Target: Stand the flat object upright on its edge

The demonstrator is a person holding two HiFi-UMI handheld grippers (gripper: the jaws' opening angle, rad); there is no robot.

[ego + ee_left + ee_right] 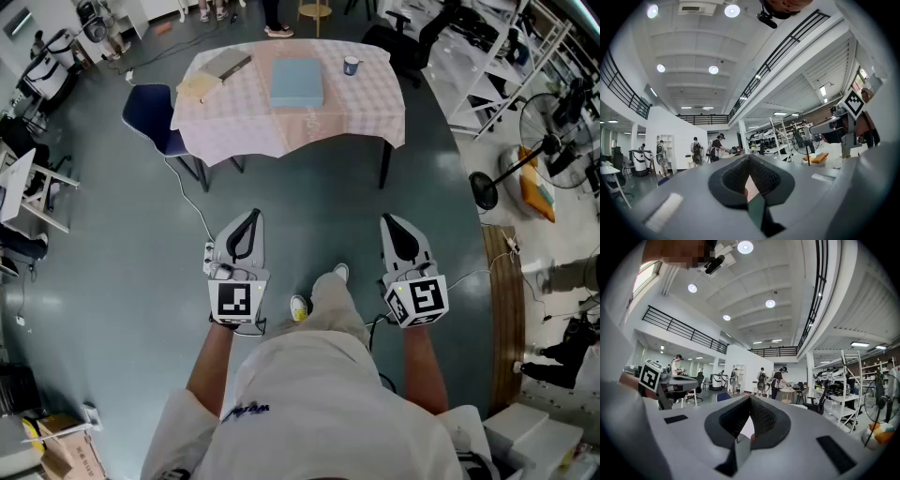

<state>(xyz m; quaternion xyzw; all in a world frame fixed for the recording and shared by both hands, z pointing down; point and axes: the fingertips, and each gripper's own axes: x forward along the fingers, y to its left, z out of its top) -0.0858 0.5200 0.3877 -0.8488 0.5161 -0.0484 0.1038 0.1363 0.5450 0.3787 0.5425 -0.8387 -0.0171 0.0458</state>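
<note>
The jaws of the left gripper [249, 220] and the right gripper [394, 225] are closed on nothing and held level, well short of the table [328, 127]. The flat blue object [297, 82] is seen lying flat at the table's middle, untouched. Approach, grasp and upending are judged outstanding.

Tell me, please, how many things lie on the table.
4: a grey board and a tan pad at the left, a blue slab at centre, a mug at the right. Smaller ones may be hidden.
</note>
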